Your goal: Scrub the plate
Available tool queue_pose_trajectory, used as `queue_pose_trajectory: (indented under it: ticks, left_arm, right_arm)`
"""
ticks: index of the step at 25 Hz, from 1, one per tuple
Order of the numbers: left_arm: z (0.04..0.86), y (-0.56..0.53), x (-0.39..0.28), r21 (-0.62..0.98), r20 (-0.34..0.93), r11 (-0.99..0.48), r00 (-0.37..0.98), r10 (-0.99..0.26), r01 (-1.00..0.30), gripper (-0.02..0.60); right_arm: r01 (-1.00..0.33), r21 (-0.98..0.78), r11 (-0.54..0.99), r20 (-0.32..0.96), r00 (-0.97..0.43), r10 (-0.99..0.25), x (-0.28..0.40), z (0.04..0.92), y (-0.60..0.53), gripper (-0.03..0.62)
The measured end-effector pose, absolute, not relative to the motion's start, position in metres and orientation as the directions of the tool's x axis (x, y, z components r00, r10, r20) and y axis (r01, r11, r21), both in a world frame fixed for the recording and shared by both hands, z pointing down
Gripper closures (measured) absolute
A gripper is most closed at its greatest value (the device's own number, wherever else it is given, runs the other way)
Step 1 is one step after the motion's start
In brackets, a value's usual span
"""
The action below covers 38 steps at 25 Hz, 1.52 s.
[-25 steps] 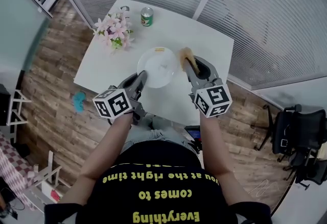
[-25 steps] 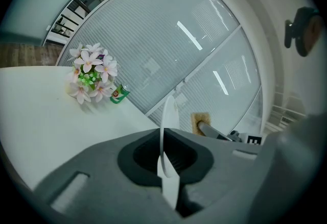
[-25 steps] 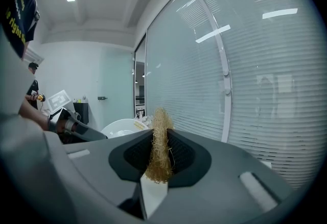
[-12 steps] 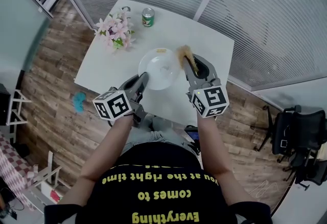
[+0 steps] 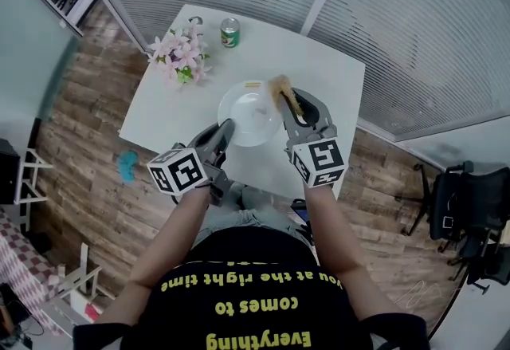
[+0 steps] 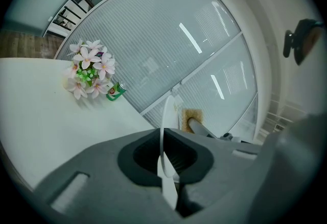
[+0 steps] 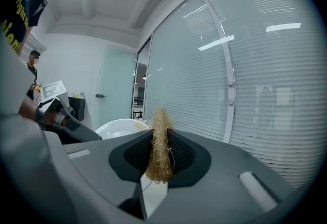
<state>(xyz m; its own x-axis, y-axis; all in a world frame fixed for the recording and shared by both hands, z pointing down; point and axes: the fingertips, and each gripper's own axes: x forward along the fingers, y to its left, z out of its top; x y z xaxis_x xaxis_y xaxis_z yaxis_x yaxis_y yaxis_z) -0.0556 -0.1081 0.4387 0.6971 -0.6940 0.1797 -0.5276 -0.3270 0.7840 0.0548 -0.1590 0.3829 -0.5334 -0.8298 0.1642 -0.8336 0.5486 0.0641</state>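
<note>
From above, the plate [image 5: 249, 114] sits over the middle of the white tabletop [image 5: 323, 61]. The left gripper [image 5: 225, 130] pinches its near rim, and the right gripper [image 5: 288, 104] holds a straw-coloured scrubber [image 5: 280, 88] at the plate's far right rim. I can't tell whether the two touch. The hold is only a thin bite on one edge, so I'd worry that a hard push from the scrubber could lever the plate out of the fingers or swing it round. If it slid away from the person, it would head toward the flowers [image 5: 180, 53] and the green can [image 5: 229, 29], though both stand well off. The shirt carries yellow print, upside down from here: "Everything comes to you at the right time". The can's label is too small to read.

In the left gripper view, the fingers are shut tight on the plate, which shows edge-on as a thin white line between the dark pads. So little rim is inside them that it could twist in the grip once scrubbing starts. The can shows green and white here, but no legible words.

In the right gripper view, the fingers are clamped on the scrubber, squeezing it into a narrow tuft. It is loose fibre, so it may fold over or pull out under pressure, and bare fingers would then scrape the plate. I can read no writing here.
</note>
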Motion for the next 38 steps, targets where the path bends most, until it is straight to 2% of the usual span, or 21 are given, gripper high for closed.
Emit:
queue_pose_trajectory:
  ticks: [38]
  left_arm:
    - [0.438,-0.109,-0.036,0.765,0.196,-0.345,0.706,-0.68,-0.544,0.572]
  right_arm:
    - [-0.781,0.084,0.619,0.172,-0.6,-0.781,0.025,0.386,-0.159,0.534]
